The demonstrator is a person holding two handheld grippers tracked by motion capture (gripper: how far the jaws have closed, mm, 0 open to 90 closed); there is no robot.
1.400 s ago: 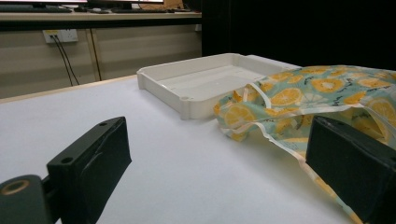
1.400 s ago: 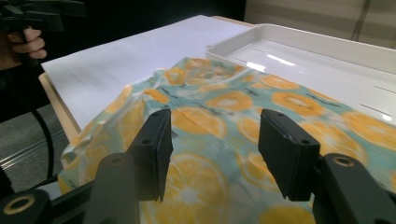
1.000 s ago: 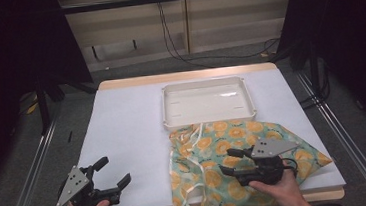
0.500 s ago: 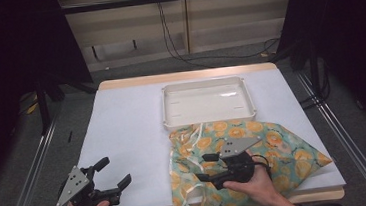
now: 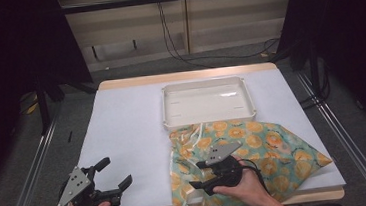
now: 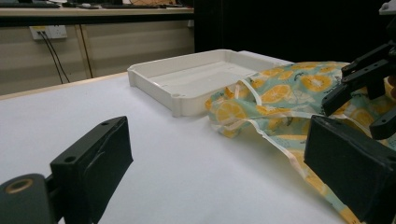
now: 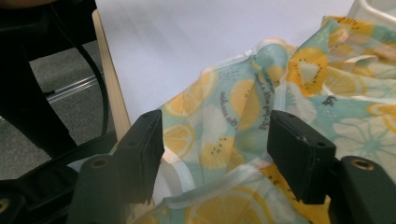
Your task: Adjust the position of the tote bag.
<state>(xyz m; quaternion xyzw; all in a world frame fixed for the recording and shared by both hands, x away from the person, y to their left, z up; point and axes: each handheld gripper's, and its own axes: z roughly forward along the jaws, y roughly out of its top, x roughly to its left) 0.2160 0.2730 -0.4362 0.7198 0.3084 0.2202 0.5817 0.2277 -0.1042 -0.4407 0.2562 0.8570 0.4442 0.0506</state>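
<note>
Right gripper (image 5: 200, 175) low over the near left part of the fruit-print cloth bag (image 5: 265, 148), jaws apart and just been widening, a fold of fabric lying between them in the right gripper view (image 7: 210, 140) with neither pad pressing on it. Left gripper (image 5: 113, 177) at the near left corner of the white table (image 5: 122, 123), jaws spread on nothing. Small dark script printed on the bag beside the lemon slices, too fine to read. Bag crumpled on the near right of the table, long axis running left to right, far edge touching the white tray (image 5: 206, 102), pointed corner toward the right edge, pale drawstrings (image 5: 197, 132) trailing at its left end
</note>
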